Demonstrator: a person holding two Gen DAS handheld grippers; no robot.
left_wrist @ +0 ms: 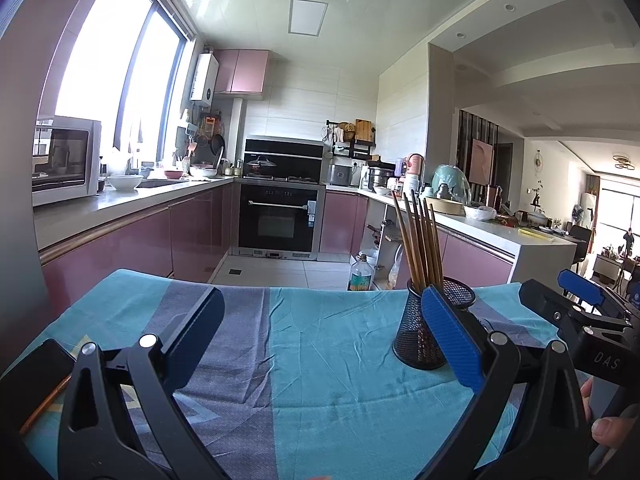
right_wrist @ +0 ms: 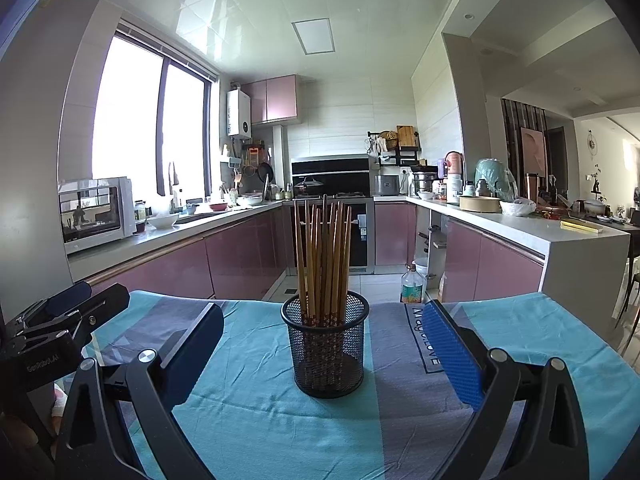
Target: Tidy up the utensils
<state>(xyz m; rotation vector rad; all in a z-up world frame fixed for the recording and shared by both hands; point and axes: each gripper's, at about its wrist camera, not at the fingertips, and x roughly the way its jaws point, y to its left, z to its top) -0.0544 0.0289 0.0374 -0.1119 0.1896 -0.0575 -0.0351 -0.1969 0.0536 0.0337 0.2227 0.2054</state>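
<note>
A black mesh cup [right_wrist: 325, 354] stands on the blue striped cloth [right_wrist: 260, 420] and holds several wooden chopsticks [right_wrist: 323, 256] upright. My right gripper [right_wrist: 322, 340] is open and empty, its fingers on either side of the cup, a little short of it. In the left wrist view the cup [left_wrist: 418, 336] sits just behind my left gripper's right finger, with the chopsticks [left_wrist: 420, 240] rising from it. My left gripper [left_wrist: 326, 332] is open and empty. One loose chopstick [left_wrist: 46, 404] lies on the cloth at the far left, beside a dark phone [left_wrist: 36, 368].
The table's far edge [right_wrist: 360, 302] drops to the kitchen floor, where a plastic bottle [right_wrist: 412, 284] stands. Counters with pink cabinets run along both sides. The right gripper's body [left_wrist: 592, 320] shows at the right of the left wrist view.
</note>
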